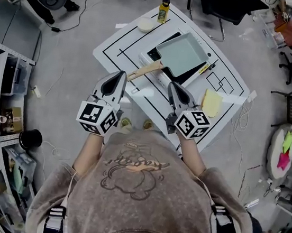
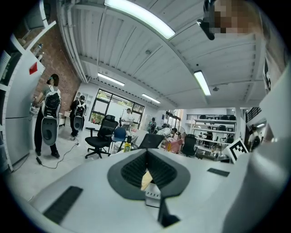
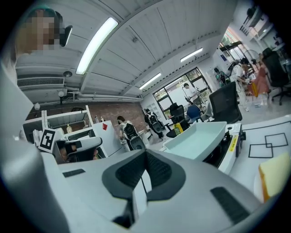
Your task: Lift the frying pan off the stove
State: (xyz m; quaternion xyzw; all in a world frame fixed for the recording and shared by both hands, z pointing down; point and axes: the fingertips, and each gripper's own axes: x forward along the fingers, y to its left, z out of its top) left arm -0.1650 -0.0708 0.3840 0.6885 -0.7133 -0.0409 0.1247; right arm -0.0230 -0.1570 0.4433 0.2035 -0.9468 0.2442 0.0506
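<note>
A pale green rectangular frying pan [image 1: 182, 54] sits on a white portable stove [image 1: 164, 80] on the white table [image 1: 112, 47]. Its wooden handle [image 1: 145, 71] points toward me. My left gripper [image 1: 122, 75] hovers just left of the handle's end, shut and holding nothing. My right gripper [image 1: 171, 85] is at the stove's near edge, right of the handle, also shut and holding nothing. In the left gripper view the left gripper [image 2: 146, 151] shows closed jaws, with a bit of the handle [image 2: 145, 180] peeking past them. The right gripper view shows the right gripper [image 3: 145, 153] closed and the pan [image 3: 196, 140] ahead to the right.
A yellow bottle [image 1: 164, 9] and a small white bowl [image 1: 145, 24] stand at the table's far corner. A yellow sponge [image 1: 211, 102] lies to the right of the stove. Office chairs, shelving and people surround the table.
</note>
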